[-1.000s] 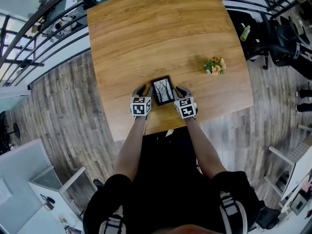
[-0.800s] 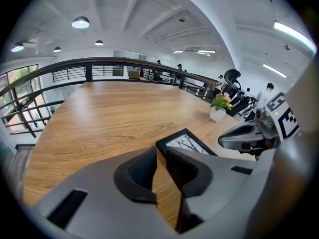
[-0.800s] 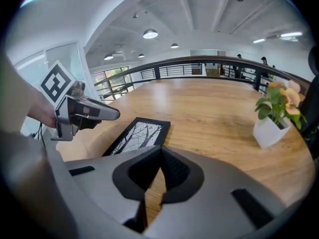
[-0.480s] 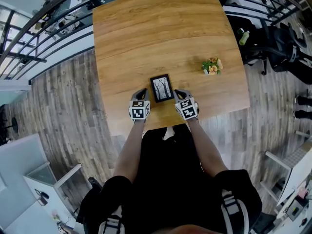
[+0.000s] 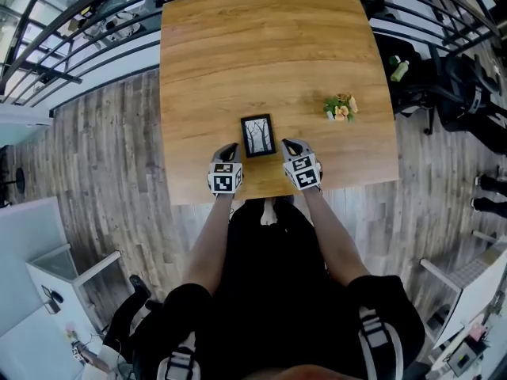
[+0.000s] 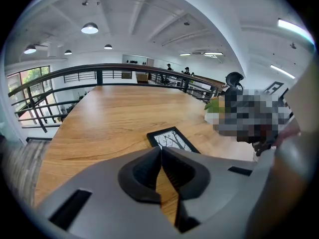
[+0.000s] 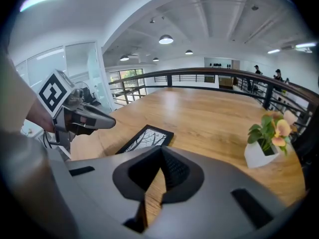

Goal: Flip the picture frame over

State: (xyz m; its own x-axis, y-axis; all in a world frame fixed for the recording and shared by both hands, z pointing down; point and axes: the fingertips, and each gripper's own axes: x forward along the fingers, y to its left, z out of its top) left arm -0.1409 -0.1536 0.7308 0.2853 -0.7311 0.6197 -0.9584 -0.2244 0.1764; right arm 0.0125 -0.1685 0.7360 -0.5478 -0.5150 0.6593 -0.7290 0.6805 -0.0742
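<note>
**Head view:** The picture frame (image 5: 258, 135) lies flat on the table (image 5: 261, 54), close to the near edge and about halfway along it. Its picture side, with bare trees, faces up. Its long side runs from the near edge toward the far edge. Your left claw (image 5: 229, 149) is just beside it on one side and your right claw (image 5: 288, 144) is just beside it on the other. The frame sits a little farther in than both tips. Neither claw touches it, and both look about as near. A little plant (image 5: 339, 108) stands well apart, toward the right edge.

**Left gripper view:** The left claw's jaws are pressed together with nothing between them. The frame (image 6: 173, 139) lies ahead and a bit to the right. The claw hides its near end here.

**Right gripper view:** The right claw's jaws are closed tight and empty too. The frame (image 7: 145, 138) lies ahead and to the left. Only this view shows your left claw (image 7: 107, 121) from the side, hanging above the table. It also shows the plant's white pot.

A face-up frame fits two stories. It may be waiting to be turned face down, or it may have been lying on its face and been turned over. These pictures cannot tell you which.
</note>
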